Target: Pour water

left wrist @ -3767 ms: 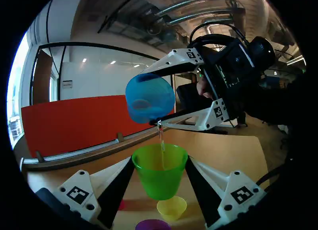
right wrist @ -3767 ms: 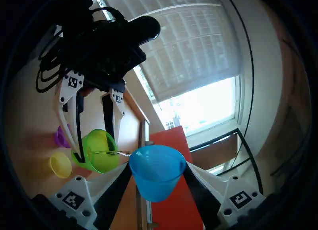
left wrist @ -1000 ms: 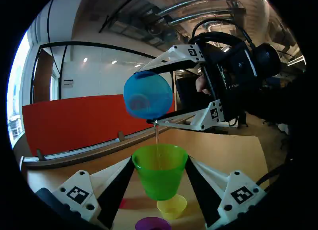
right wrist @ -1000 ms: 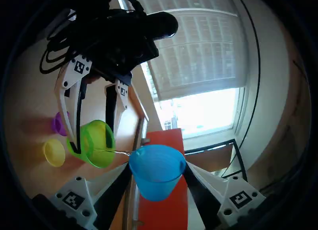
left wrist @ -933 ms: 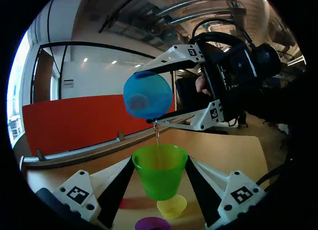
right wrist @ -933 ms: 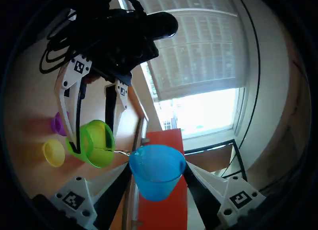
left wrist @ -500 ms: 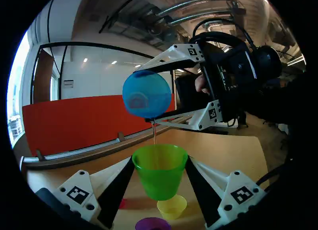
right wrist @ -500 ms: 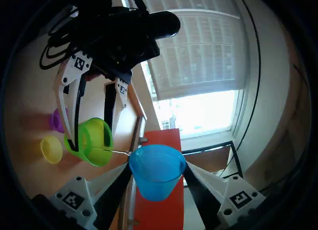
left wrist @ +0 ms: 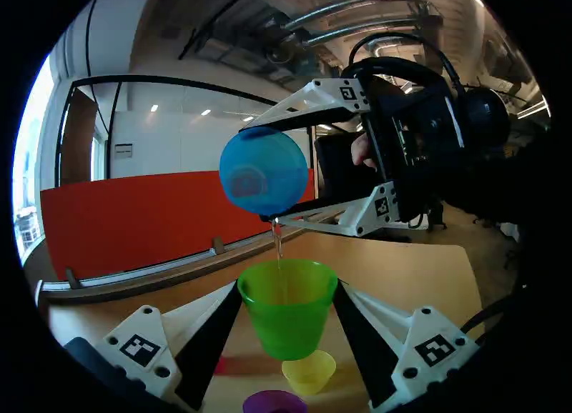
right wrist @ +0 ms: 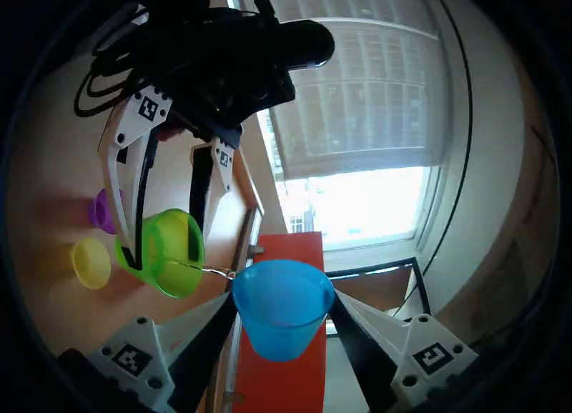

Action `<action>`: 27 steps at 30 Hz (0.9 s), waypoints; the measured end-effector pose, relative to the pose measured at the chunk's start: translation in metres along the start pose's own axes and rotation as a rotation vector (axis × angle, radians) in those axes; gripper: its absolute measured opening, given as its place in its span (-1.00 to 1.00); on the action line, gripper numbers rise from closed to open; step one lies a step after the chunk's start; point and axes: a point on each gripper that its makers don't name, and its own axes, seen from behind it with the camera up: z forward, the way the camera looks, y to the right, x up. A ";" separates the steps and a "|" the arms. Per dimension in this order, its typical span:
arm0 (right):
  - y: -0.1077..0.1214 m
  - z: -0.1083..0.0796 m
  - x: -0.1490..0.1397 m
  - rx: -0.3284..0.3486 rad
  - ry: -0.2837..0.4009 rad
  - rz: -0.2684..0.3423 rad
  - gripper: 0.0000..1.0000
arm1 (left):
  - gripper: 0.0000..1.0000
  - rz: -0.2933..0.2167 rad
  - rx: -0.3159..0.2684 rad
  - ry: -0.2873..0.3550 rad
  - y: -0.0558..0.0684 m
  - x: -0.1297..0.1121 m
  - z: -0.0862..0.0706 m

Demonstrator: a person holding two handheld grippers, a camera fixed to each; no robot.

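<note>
In the left gripper view, the left gripper (left wrist: 286, 293) rises from the bottom edge with its two fingers clamped on either side of a green cup (left wrist: 287, 313), which stands upright at lower centre with its mouth open to the top. Just above it, at the centre of the frame, the right gripper (left wrist: 262, 174) reaches in from the upper right, one finger over and one finger under a blue cup (left wrist: 263, 170); it grips that cup tipped far over, the base facing the camera. A thin stream of water (left wrist: 277, 243) falls from the blue cup's lower lip straight into the green cup. A hand (left wrist: 361, 151) shows behind the right gripper's dark body at upper right. Below the green cup, at the bottom edge, a yellow cup (left wrist: 308, 371) and a purple cup (left wrist: 275, 402) sit side by side on the wooden table (left wrist: 407, 266), apart from each other. An orange panel (left wrist: 129, 220) runs along the far side of the table at left. In the right gripper view, the blue cup sits between that gripper's fingers at lower centre, the green cup is at left with the stream arching into it, and a bright window (right wrist: 357, 206) lies at centre right.
</note>
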 end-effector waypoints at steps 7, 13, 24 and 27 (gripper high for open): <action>0.001 0.001 0.001 -0.004 -0.002 -0.015 0.82 | 0.76 0.001 0.002 0.000 0.000 0.001 0.000; 0.003 0.001 0.001 -0.005 -0.002 -0.028 0.81 | 0.76 0.000 0.003 0.002 -0.001 0.002 -0.001; 0.003 0.002 0.002 -0.007 -0.003 -0.048 0.81 | 0.75 -0.002 0.005 0.004 -0.001 0.002 -0.002; 0.004 0.002 0.003 -0.011 -0.001 -0.055 0.82 | 0.76 0.000 0.005 0.003 -0.001 0.002 -0.002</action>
